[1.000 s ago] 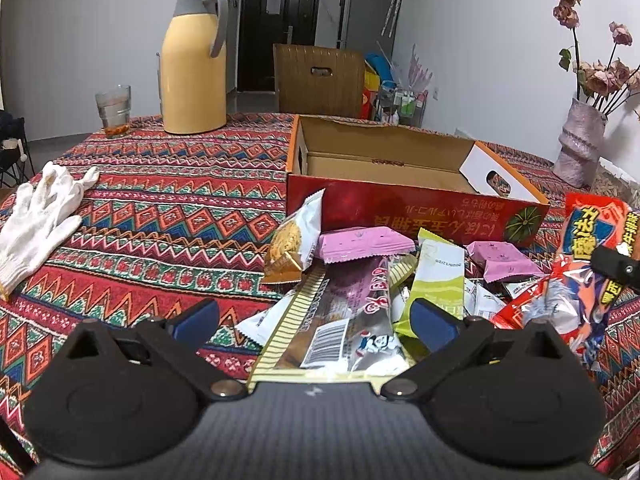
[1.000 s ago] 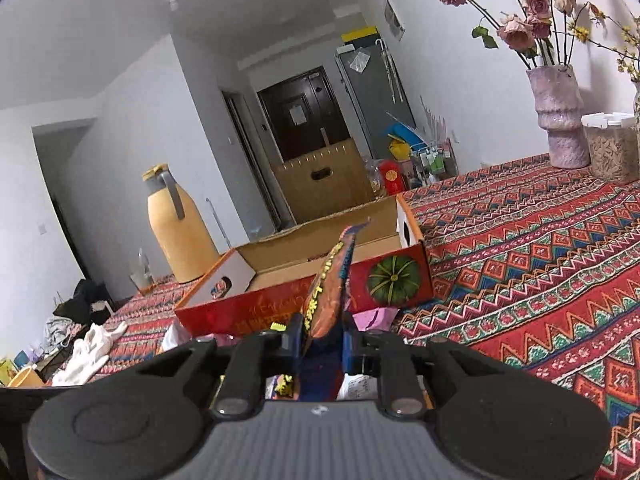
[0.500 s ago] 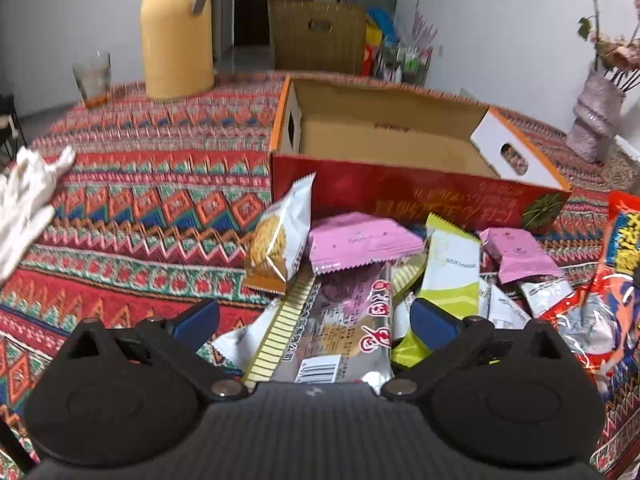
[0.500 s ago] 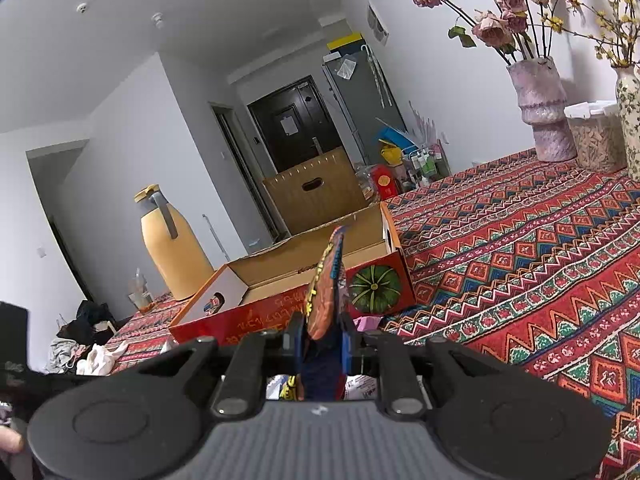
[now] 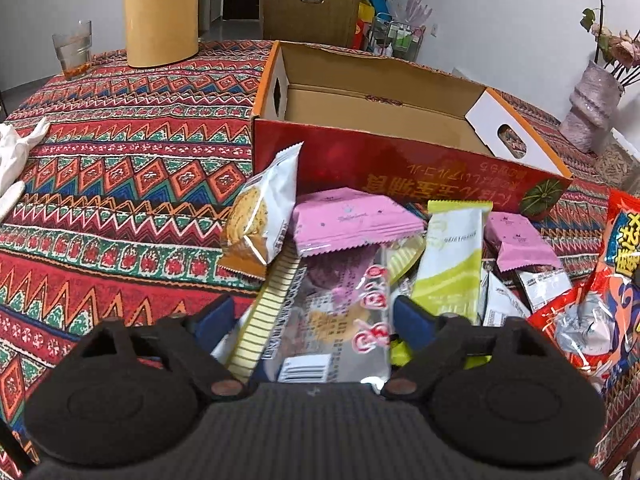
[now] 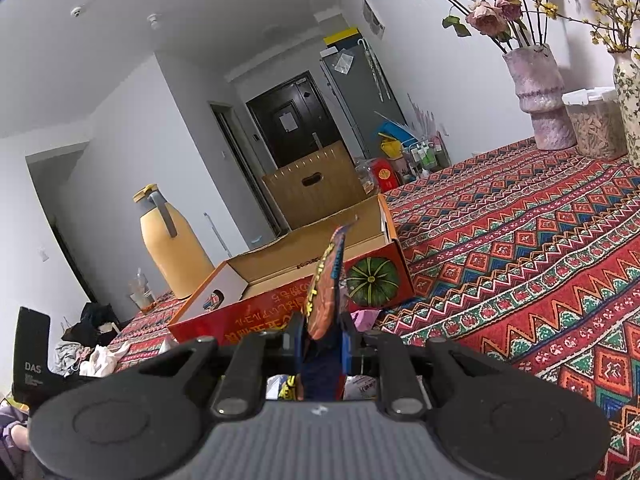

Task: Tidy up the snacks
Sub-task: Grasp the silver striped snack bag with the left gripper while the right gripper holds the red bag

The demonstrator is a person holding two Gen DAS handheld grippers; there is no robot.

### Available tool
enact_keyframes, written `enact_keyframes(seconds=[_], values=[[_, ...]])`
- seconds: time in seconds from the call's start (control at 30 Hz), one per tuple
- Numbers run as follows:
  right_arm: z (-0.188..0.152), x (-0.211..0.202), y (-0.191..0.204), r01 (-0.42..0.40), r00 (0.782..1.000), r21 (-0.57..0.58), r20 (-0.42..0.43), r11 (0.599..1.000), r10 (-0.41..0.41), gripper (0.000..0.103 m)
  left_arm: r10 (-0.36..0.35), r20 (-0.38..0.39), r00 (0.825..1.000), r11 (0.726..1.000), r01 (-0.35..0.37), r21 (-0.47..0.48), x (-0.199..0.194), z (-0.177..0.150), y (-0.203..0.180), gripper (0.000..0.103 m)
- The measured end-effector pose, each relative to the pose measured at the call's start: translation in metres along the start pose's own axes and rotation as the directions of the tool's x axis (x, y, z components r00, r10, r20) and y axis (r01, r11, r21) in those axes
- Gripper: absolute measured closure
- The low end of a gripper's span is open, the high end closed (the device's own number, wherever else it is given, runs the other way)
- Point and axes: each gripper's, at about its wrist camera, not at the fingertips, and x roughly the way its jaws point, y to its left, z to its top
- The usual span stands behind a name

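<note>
A pile of snack packets lies on the patterned tablecloth in front of an open red cardboard box (image 5: 400,168), whose inside is bare. My left gripper (image 5: 312,316) is open, its blue fingers either side of a clear wafer packet (image 5: 340,320) on top of the pile. Around it lie a cookie packet (image 5: 264,208), pink packets (image 5: 352,220) and a green packet (image 5: 452,256). My right gripper (image 6: 323,336) is shut on a red-orange snack bag (image 6: 326,280), held edge-on above the table near the box (image 6: 288,304). That bag also shows at the left wrist view's right edge (image 5: 616,264).
A yellow thermos jug (image 5: 160,12) and a glass (image 5: 74,48) stand at the far side. White gloves (image 5: 16,160) lie at the left. Vases with dried flowers (image 6: 540,108) and a plastic container (image 6: 592,120) stand at the right by the wall.
My left gripper has moved forward and down over the pile, so the wafer packet now lies between its open fingers. My right gripper has kept its hold on the red bag and shifted slightly.
</note>
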Motion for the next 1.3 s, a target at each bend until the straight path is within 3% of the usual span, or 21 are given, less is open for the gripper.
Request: enact_keyframes(seconds=[0.23,0.3,0.5,0.93,1.3], values=[[0.000,0.000,0.000,0.001,1.000,0.000,0.000,1.000,-0.001,0.086,-0.028,0.016,0.999,1.000,0.028,0.009,-0.011,-0.007,0.010,0.040],[-0.001,0.000,0.001,0.000,1.000,-0.002,0.000,1.000,0.000,0.086,-0.034,0.023,0.999,0.999,0.034,0.017,-0.015,-0.008,0.010,0.052],[-0.002,-0.008,0.004,-0.001,1.000,-0.010,0.009,1.000,0.001,0.086,-0.036,0.062,0.997,0.998,0.033,0.046,-0.027,-0.013,0.006,0.065],[0.001,-0.024,0.014,-0.014,0.999,-0.028,0.041,1.000,0.015,0.086,-0.029,0.212,0.977,0.994,0.005,0.110,-0.076,-0.030,-0.007,0.067],[0.004,-0.036,0.024,-0.024,0.997,-0.041,0.074,0.999,0.027,0.086,-0.048,0.319,0.947,0.992,0.007,0.130,-0.113,-0.037,-0.019,0.067]])
